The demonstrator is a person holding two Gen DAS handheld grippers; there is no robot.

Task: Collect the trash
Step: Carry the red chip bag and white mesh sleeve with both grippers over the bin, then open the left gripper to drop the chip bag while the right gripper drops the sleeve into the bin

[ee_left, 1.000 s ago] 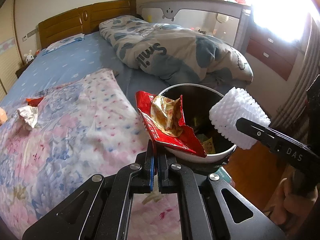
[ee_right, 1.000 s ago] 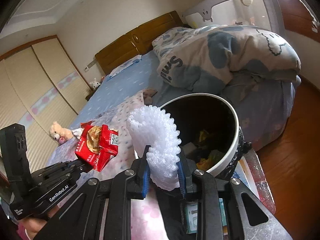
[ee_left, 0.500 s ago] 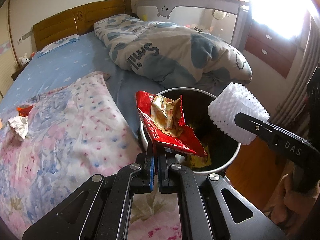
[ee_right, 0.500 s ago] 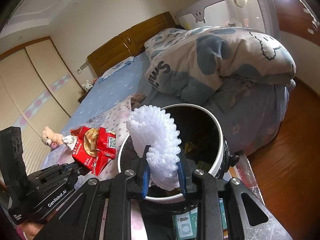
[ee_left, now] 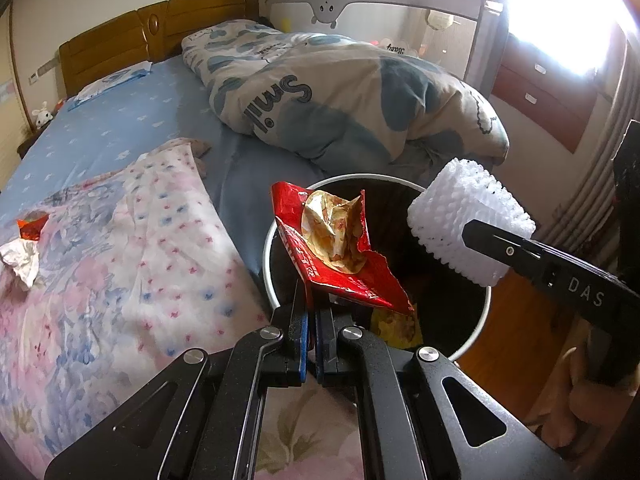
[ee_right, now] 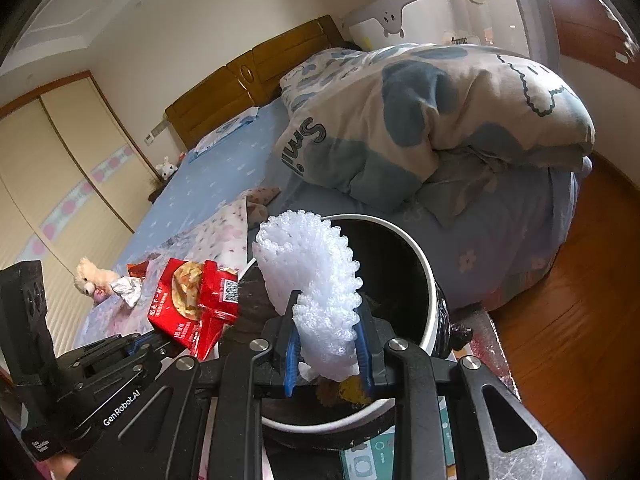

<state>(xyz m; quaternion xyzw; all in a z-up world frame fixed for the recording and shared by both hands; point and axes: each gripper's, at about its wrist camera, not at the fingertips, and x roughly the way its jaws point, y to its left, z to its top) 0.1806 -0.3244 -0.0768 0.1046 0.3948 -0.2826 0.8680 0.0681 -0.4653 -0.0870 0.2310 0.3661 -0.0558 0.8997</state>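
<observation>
A: Left wrist view, item one?
B: Left gripper (ee_left: 311, 322), jaws pinched tight on a red wrapper (ee_left: 334, 246). The wrapper is torn open with a crumpled gold lining, held over the near-left rim of the bin (ee_left: 478, 312).

A: Bin?
B: White rim, dark inside, yellow scraps at the bottom. It stands against the bed (ee_left: 120, 128).

A: Item two?
B: Foam net (ee_left: 470, 226), white, over the bin's right side, clamped in the right gripper (ee_left: 486, 240), which comes in from the right.

A: Loose stock left of the bin?
B: On the floral blanket (ee_left: 132, 248), well away from the bin: a white paper ball (ee_left: 22, 262), with a small red scrap (ee_left: 32, 226) just beyond it. A bunched duvet (ee_left: 348, 100) lies on the bed behind the bin.

A: Right wrist view?
B: Right gripper (ee_right: 328, 350), jaws part-way apart and pressed on both sides of the foam net (ee_right: 316, 280), above the bin's (ee_right: 428, 304) near rim. Left gripper (ee_right: 160, 346) sits left of the bin, gripping the wrapper (ee_right: 196, 300) beside the rim.

A: Others?
B: A plush toy (ee_right: 92, 278) and the paper ball (ee_right: 126, 288), both on the bed left of the bin. Duvet (ee_right: 420, 120) beyond the bin.
</observation>
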